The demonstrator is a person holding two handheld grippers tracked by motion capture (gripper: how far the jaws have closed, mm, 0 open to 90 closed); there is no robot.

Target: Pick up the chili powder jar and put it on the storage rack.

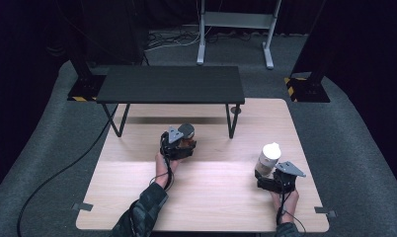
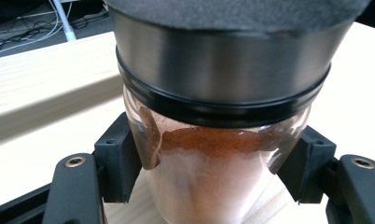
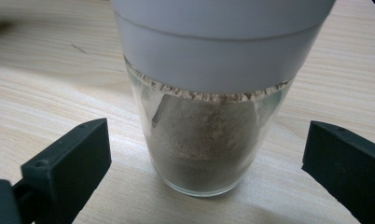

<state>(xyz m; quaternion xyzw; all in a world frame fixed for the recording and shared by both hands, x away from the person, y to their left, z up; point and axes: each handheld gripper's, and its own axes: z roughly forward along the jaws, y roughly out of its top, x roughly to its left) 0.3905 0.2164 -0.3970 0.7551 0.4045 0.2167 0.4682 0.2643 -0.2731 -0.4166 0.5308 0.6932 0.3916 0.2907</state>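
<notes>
**Left jar gripped, right jar waiting between spread jaws**

On the wooden table [image 1: 211, 197], in front of a low black shelf [image 1: 171, 84], a person works two spice jars with a gripper in each hand. The left gripper [image 1: 179, 143] sits mid-table, a little short of the shelf's legs, and its jaws pinch the dark-lidded jar [image 2: 218, 154]: in the left gripper view both black pads press the glass just below the metal collar, and reddish-brown powder shows inside. Whether that jar's base rests on the wood or is just off it cannot be told.

Near the table's right edge, the right gripper [image 1: 275, 180] faces the white-lidded jar [image 3: 209, 135], which stands upright on the wood holding grey-brown powder. Its jaws are spread wide, one on either side of the glass and both clearly apart from it.

The step in hand looks like picking up the jars, with the left grasp made and the right one not yet begun. Judging by the layout, the next move calls for the right jaws to close squarely on the glass body below the white lid, low enough to avoid tipping a top-heavy jar. The shelf seems a likely destination, though nothing confirms it.
</notes>
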